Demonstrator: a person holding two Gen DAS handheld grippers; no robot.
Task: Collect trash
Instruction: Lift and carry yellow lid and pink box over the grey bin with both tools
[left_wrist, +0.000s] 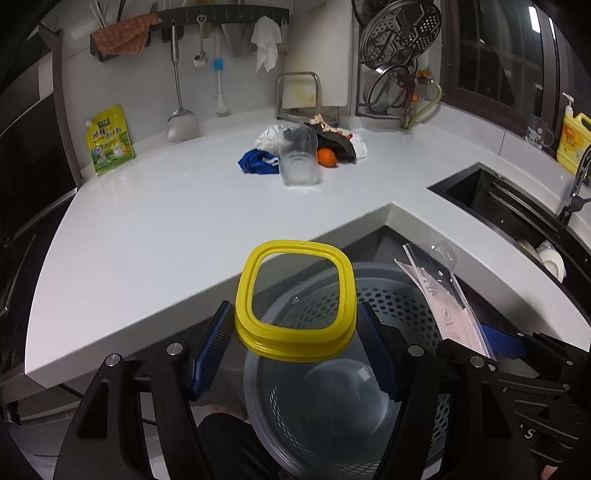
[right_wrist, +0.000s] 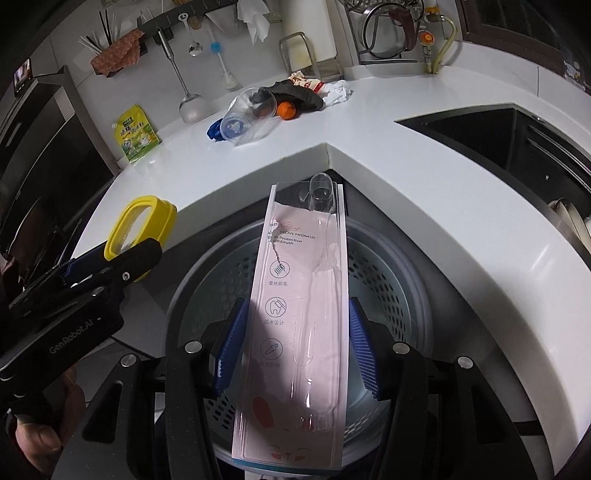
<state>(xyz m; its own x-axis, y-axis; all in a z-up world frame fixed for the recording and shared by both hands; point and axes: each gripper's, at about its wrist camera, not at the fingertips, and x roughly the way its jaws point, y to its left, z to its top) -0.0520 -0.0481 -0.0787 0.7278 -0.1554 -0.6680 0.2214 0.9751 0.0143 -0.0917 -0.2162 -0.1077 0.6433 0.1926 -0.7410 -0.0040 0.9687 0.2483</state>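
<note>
Left tongs (left_wrist: 295, 347): grip one clear square container with yellow rim (left_wrist: 295, 299).
Right tongs (right_wrist: 293, 350): grip one long pink toothbrush blister pack (right_wrist: 295, 317).
Below both: one grey perforated bin (right_wrist: 388, 273).

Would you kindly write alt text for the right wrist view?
The right gripper holds a pink toothbrush package over a perforated bin. At left, the left gripper holds a yellow-rimmed jar.

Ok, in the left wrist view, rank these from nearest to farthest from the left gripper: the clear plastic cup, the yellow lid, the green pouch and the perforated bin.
1. Yellow lid: between the fingers of the left gripper.
2. Perforated bin: directly below and just beyond it.
3. Clear plastic cup: lying mid-counter, straight ahead.
4. Green pouch: against the wall, far left.
</note>
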